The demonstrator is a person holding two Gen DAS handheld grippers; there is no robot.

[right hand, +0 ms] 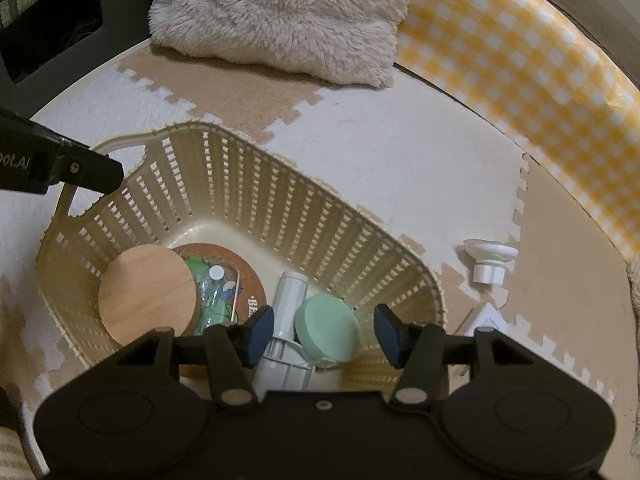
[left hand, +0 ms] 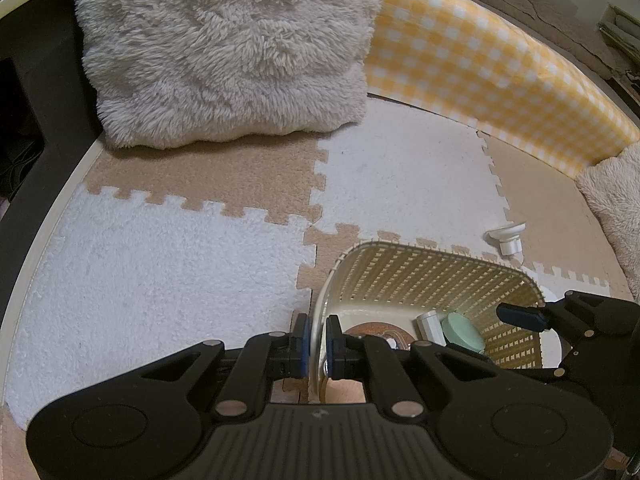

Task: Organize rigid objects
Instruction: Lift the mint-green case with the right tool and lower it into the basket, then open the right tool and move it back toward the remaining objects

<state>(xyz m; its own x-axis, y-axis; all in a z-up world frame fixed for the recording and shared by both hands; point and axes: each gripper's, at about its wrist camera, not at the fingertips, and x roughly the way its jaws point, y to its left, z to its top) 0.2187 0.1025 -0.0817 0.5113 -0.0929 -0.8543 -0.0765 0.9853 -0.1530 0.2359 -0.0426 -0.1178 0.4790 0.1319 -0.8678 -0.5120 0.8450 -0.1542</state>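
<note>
Fluffy cushion at the back of the puzzle-mat floor, yellow checked panel beside it. Cream slatted basket on the mat, rim clenched by the left gripper; inside, wooden disc, white tube, green puck. Right gripper over the basket, fingers released around the puck; small white fitting on the mat just outside.

2 wrist views, steep, close; share basket.
</note>
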